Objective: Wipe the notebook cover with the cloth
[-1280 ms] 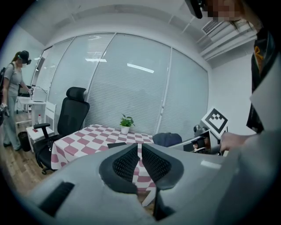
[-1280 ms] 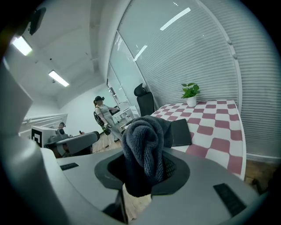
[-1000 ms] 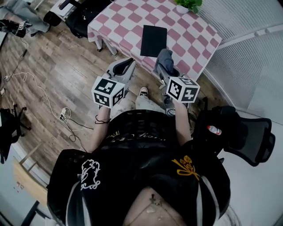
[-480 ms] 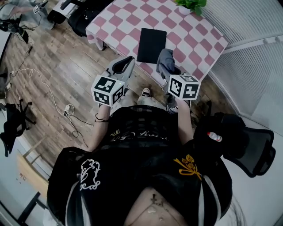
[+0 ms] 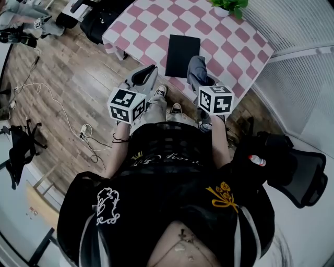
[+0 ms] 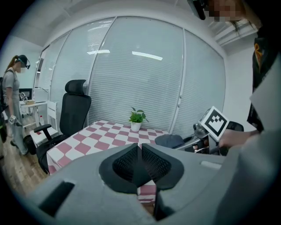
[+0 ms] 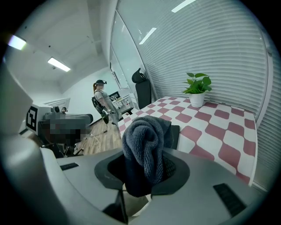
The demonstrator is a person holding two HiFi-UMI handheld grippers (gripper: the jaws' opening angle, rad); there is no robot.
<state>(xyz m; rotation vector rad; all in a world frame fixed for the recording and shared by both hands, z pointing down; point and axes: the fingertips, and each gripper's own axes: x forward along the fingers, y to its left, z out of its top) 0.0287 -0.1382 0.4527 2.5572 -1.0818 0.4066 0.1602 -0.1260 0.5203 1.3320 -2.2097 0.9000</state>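
Right gripper (image 7: 142, 173) clamps bunched cloth (image 7: 147, 140), left gripper (image 6: 139, 162) closed & empty, so notebook (image 5: 182, 55) ahead of both is unpinned & prob skids w/ the first swipe.

In the head view we look steeply down from well above, past the person's torso, onto the checked counter (image 5: 146, 23) and the wooden floor (image 5: 78, 78). The left gripper view sits close behind the left hand-held gripper (image 6: 139, 154), low and level, facing across the counter to the blinds (image 6: 140, 74). The right gripper view, close behind the right hand-held gripper (image 7: 145, 169), faces along the counter. All three share the counter and its potted plant (image 5: 225, 5)
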